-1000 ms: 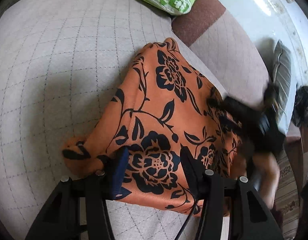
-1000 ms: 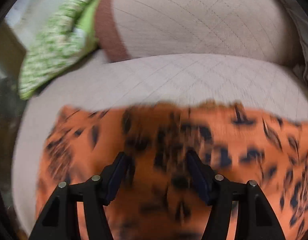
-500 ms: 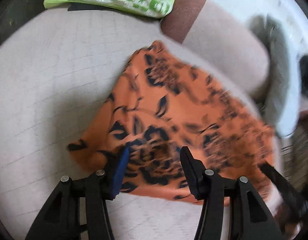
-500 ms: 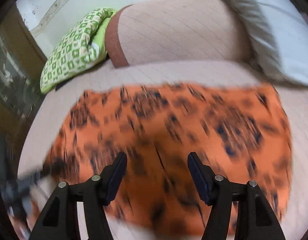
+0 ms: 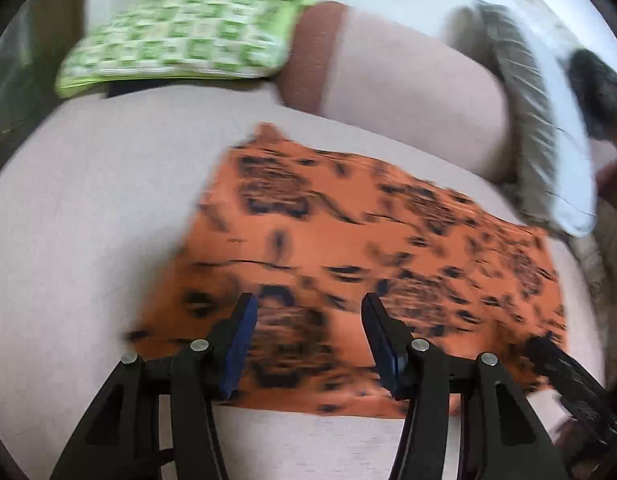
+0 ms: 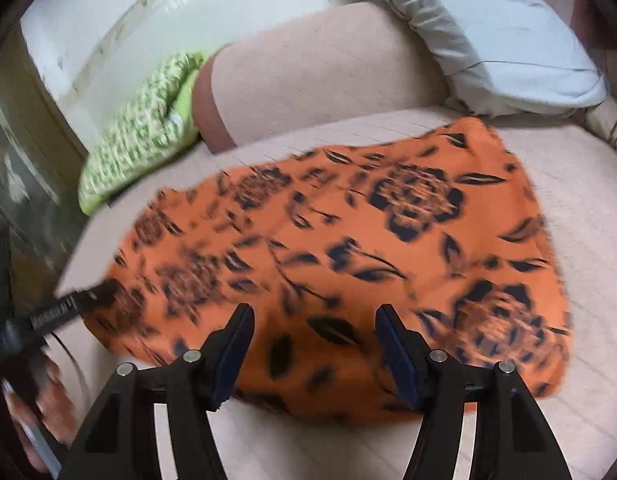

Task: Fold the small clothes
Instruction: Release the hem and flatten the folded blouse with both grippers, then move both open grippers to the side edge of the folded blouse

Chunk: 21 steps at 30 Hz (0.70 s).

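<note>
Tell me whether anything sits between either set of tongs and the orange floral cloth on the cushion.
Nothing visible does. The orange floral cloth lies flat on the beige cushion, directly ahead of the open right tongs and the open left tongs. The green pillow and grey pillow sit behind it.

Both fisheye views were evenly lit by soft daylight, with black vignetted corners and straight lines bowed toward the edges. Motion blur smeared the orange floral garment (image 5: 348, 264) and the green checked cushion (image 5: 180, 32) in the left wrist view, while the right wrist view was somewhat sharper. Pale glare washed the white wall (image 6: 120, 20), and shadows were faint.
</note>
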Tool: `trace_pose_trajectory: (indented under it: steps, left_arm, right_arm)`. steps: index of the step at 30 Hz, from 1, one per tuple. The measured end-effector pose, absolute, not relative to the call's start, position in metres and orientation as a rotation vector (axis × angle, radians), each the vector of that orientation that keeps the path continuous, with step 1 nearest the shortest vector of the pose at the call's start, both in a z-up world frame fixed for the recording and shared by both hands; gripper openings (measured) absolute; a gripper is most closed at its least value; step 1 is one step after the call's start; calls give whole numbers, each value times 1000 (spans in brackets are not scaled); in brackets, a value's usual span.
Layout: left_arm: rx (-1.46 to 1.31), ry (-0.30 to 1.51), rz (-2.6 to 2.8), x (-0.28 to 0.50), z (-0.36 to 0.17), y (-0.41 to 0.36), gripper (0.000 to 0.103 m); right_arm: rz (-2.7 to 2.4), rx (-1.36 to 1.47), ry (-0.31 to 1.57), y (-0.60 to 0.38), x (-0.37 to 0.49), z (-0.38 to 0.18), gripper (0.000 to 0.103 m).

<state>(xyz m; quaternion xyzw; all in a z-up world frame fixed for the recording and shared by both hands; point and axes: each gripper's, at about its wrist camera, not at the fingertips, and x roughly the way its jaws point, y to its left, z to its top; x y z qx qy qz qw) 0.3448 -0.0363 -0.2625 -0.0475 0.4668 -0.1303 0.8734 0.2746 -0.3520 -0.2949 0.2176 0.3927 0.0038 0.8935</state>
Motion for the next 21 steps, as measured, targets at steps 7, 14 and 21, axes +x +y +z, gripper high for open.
trace_pose_trajectory:
  steps: [7, 14, 21]
  left_arm:
    - [244, 1042, -148, 347, -300, -83, 73]
    - [66, 1030, -148, 356, -280, -51, 74]
    - [67, 1086, 1, 378, -299, -22, 74]
  right_arm:
    - [53, 220, 908, -294, 295, -329, 66]
    - [40, 220, 890, -316, 283, -315, 65]
    - [-149, 513, 908, -419, 278, -337, 65]
